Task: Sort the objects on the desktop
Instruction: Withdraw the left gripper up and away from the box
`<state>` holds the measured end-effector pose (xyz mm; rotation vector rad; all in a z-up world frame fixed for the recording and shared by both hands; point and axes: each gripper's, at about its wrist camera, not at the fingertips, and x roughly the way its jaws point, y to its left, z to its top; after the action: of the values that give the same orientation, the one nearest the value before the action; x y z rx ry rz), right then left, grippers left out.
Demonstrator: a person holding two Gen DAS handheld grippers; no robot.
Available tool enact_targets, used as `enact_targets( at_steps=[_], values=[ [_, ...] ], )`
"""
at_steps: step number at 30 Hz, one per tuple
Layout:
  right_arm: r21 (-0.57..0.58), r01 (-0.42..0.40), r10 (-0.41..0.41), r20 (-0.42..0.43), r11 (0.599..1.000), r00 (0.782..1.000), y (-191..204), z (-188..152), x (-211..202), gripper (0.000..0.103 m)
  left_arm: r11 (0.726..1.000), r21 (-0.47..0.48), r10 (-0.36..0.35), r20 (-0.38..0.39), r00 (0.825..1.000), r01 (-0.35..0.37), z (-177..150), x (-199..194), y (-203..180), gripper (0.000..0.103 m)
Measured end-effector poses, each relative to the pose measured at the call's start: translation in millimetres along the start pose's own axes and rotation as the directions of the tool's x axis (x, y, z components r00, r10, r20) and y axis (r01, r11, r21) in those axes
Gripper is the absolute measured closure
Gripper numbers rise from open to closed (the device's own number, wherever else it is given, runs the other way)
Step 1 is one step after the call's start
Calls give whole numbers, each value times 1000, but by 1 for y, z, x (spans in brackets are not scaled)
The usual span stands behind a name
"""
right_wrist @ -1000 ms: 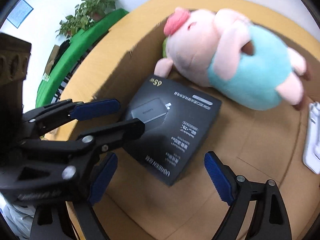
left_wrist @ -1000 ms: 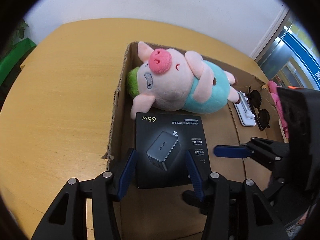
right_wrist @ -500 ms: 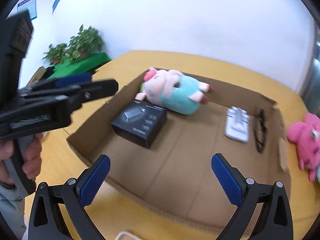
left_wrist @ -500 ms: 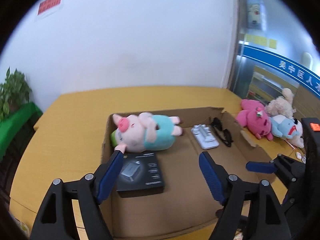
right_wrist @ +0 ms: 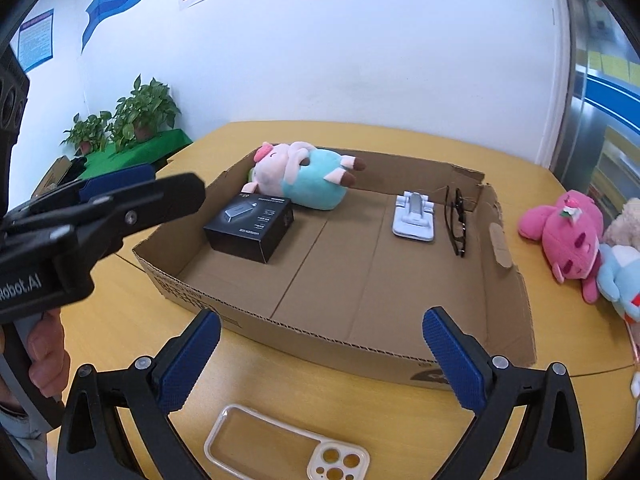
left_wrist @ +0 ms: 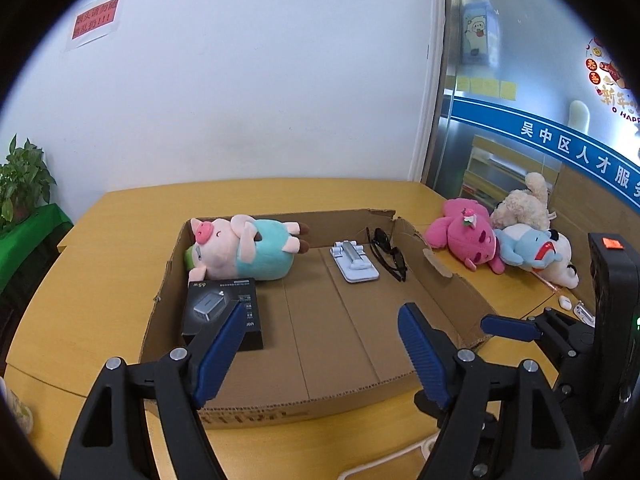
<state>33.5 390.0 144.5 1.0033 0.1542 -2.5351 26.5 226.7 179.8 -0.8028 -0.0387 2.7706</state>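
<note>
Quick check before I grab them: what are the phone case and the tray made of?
Phone case: clear, glossy, looks like soft plastic or silicone; the table shows through it. Tray: matte brown corrugated cardboard, with fluting visible along its torn rim.

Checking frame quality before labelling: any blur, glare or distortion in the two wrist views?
Left wrist view: sharp, even indoor light, strong fisheye bending of the cardboard box rim and a dark corner vignette; reflections on the glass partition. Right wrist view: also sharp, soft shadows only, print on the black charger box too small to read, clear phone case crisp.
</note>
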Motion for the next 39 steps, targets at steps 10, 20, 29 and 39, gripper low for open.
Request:
enact_targets(
  at_steps=[10, 20, 29, 39],
  values=[
    [47, -5, 6, -6, 999, 1000, -13, -16, -4, 0, 1000, -16, 19, -34, 999, -20, -22, -4, -8, 25],
    [52, 21, -22, 16, 998, 1000, -14, -28, -13, 0, 999, -30, 19, -33, 999, -20, -34, -5, -8, 25],
    [34, 25, -28, 82, 999, 996, -15, -42, -31, 0, 1000, -7, 19, -27, 999, -19, -49, -15, -19, 25],
    [110, -20, 26, -49, 994, 998, -32, -111, -15, 0, 1000, 7, 1, -150, 989, 0, -96, 1, -33, 25]
  ],
)
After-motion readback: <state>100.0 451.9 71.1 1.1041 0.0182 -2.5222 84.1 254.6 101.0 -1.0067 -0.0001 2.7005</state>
